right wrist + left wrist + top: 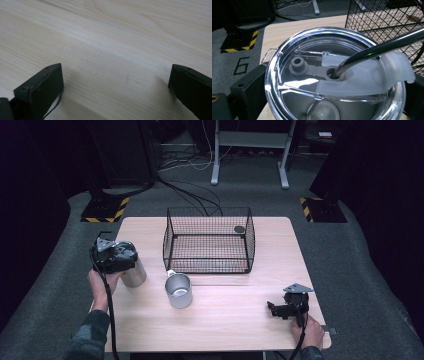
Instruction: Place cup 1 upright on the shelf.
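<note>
Left hand: the person's left hand comes in at the near left edge of the table and holds the left gripper.
Left gripper: it sits at the table's left side, over the top of a steel tumbler. In the left gripper view its black jaws stand on either side of the tumbler's rim, the left one right against the rim; whether they press on it cannot be told.
Tumbler: upright at the left of the table, just left of the open cup. It carries a clear lid with a grey rubber stopper and a frosted sliding tab.
Straw: a metal straw goes into the lid's hole and leans up toward the right of the left gripper view.
Open cup: a steel cup stands near the middle of the table, mouth up, just on the near side of the basket.
Basket: a black wire basket stands on the far middle of the table. A small dark round thing lies in its far right corner; what it is cannot be told.
Right gripper: the right gripper lies low at the near right of the table, held by the right hand. In the right gripper view its jaws are spread wide with bare wood between them, grasping nothing.
</note>
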